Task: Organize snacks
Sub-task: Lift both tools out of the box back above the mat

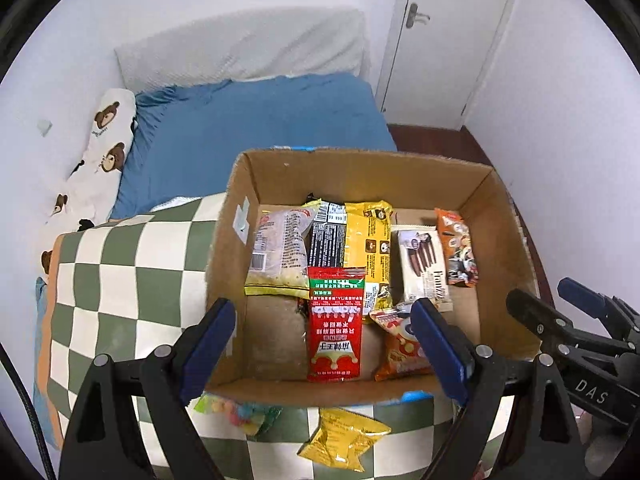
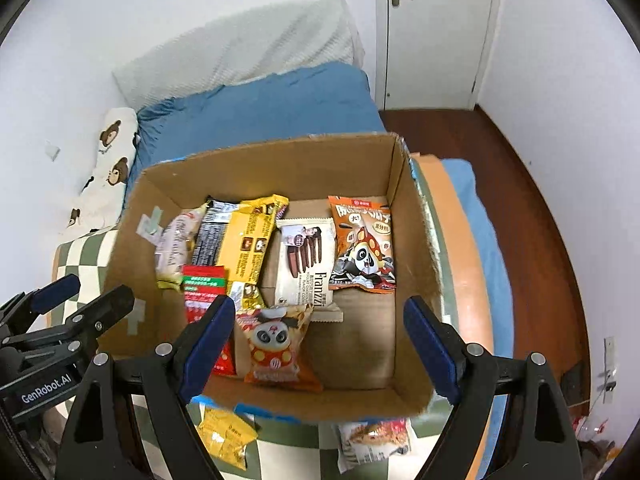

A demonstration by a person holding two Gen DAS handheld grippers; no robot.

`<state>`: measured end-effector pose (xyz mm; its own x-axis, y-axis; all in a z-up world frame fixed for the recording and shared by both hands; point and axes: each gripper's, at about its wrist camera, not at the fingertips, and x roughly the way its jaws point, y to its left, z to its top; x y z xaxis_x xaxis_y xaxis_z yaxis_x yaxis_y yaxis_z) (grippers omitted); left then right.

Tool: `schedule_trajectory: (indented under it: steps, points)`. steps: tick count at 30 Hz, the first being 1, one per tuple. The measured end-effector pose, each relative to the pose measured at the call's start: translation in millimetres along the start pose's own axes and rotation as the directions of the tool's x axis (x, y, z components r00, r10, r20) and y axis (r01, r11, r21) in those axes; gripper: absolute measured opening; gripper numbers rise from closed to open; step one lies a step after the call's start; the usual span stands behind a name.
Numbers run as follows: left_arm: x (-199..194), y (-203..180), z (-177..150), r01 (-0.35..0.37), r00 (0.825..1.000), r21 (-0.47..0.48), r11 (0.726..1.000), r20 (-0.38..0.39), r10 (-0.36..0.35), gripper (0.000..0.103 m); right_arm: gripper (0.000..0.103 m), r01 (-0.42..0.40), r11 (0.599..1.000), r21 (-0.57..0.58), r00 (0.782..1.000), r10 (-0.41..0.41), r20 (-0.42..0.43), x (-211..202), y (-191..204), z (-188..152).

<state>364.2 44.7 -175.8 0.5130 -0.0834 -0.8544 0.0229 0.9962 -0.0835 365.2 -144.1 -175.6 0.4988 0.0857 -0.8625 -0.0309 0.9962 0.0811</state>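
Note:
An open cardboard box [image 1: 276,168] [image 2: 260,160] sits on a green-and-white checked blanket [image 1: 132,264]. It holds several snack packs: a red pack [image 1: 336,320], a yellow pack [image 1: 368,240], a white Franzzi pack [image 2: 306,264] and orange panda packs [image 2: 362,240] [image 2: 276,344]. My left gripper [image 1: 324,348] is open and empty above the box's near edge. My right gripper [image 2: 320,344] is open and empty above the box. In front of the box lie a yellow pack [image 1: 344,440] [image 2: 226,438], a colourful candy bag [image 1: 236,412] and a white pack [image 2: 372,440].
The box rests on a bed with a blue sheet [image 1: 256,120] and a bear-print pillow [image 1: 104,152]. A white door [image 1: 448,32] and dark wood floor [image 2: 532,200] are to the right. Each gripper shows at the edge of the other's view.

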Motion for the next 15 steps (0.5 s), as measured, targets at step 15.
schedule_trajectory:
  steps: [15]
  points:
    - [-74, -6, -39, -0.002, 0.995, 0.007, 1.0, 0.098, 0.001, 0.09, 0.088, -0.027, 1.0, 0.003, 0.993, 0.026, 0.112, -95, -4, -45]
